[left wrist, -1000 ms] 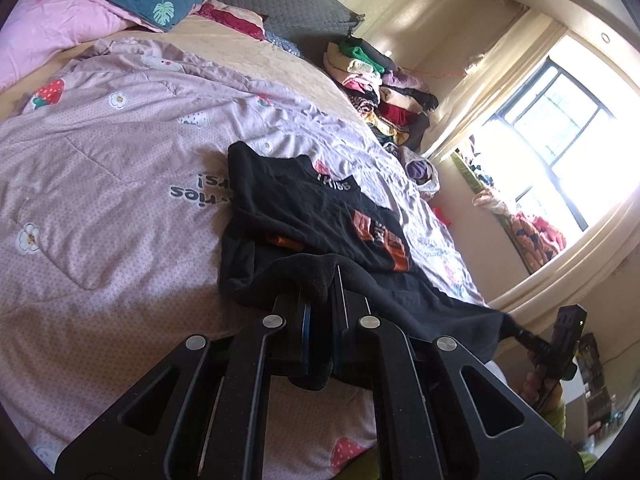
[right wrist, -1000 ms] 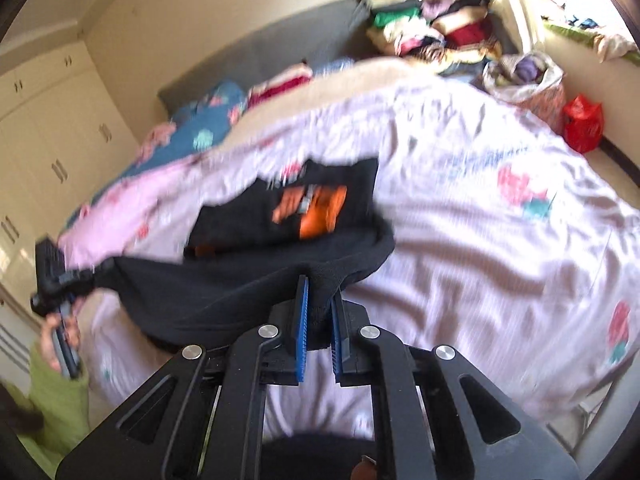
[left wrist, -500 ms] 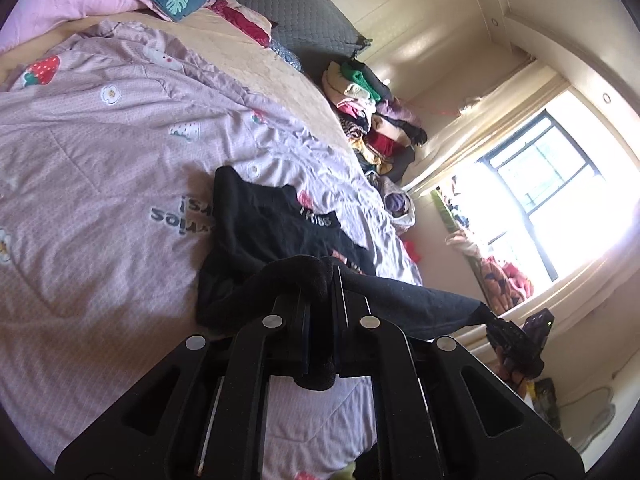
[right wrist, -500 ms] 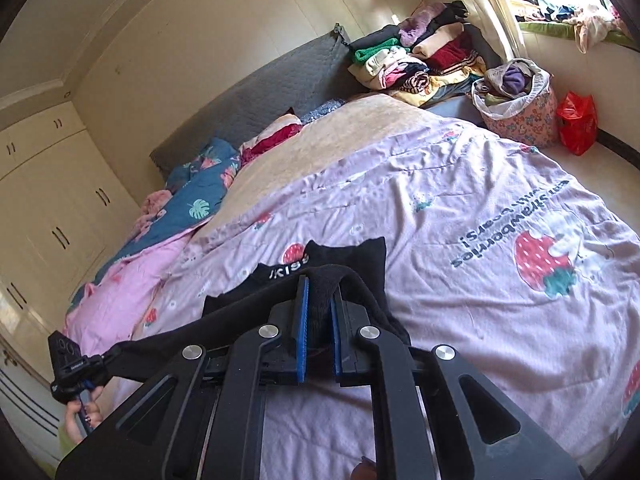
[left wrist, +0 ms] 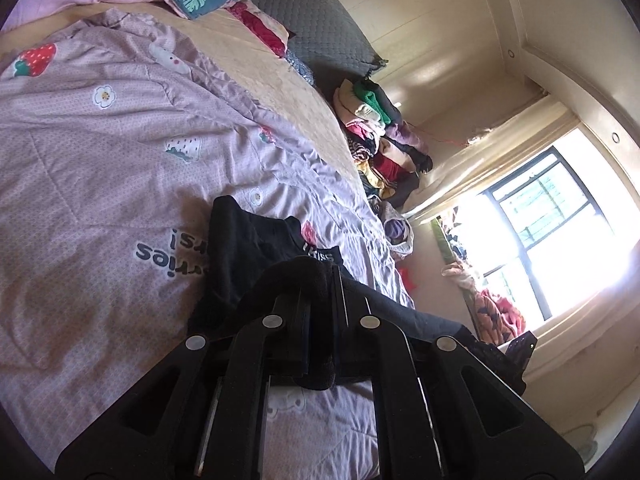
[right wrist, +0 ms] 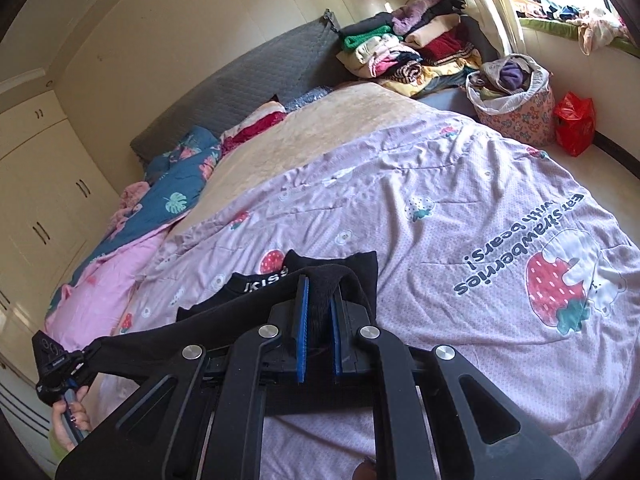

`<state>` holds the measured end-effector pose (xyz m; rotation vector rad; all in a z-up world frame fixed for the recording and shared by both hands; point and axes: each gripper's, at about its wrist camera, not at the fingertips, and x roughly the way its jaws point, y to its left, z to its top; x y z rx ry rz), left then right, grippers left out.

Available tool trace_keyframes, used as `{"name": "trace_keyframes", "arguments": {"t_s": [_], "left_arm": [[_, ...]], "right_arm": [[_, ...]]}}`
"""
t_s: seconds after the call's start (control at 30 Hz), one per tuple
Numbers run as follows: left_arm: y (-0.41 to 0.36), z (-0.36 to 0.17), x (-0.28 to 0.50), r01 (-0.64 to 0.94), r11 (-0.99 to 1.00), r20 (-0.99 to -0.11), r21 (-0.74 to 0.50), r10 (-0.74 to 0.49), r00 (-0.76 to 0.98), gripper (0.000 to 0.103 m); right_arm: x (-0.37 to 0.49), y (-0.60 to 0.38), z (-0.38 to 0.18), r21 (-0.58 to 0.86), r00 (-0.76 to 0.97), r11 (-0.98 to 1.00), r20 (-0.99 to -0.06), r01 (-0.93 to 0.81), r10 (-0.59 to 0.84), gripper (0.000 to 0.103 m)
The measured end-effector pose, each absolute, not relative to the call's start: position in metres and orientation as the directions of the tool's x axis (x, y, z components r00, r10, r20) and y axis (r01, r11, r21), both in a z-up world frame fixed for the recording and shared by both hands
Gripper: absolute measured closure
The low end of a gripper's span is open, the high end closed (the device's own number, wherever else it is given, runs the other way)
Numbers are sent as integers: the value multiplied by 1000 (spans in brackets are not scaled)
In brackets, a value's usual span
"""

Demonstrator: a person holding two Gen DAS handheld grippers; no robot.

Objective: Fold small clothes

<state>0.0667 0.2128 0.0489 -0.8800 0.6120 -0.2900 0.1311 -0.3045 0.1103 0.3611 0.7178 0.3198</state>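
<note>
Black shirt [right wrist: 224, 344] hem pinched by left gripper [left wrist: 320, 280], right gripper [right wrist: 318, 288].

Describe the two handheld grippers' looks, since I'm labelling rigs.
Left gripper: matte black angular linkage with triangular cut-outs and round silver rivets; its finger pads look dark. Right gripper: the same black frame and silver rivets, with blue pads. A bare hand with a yellow-green cuff grips the left handle.

Black shirt [right wrist: 240, 304] with white collar lettering lies on the bed, hem lifted.
</note>
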Motion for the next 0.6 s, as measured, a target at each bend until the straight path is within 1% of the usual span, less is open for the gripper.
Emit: {"name": "trace_keyframes", "arguments": {"t_s": [0.2,0.6], "left_arm": [[218,34,88,-52,597,-391,-801,-455,800,101],[224,4,123,-130,601,-458,-788,-433,776,101]], "right_arm": [[156,-300,93,422,685,897,-616,-130,389,94],[197,-284,60,365,644,927,-690,-86,331,93]]}}
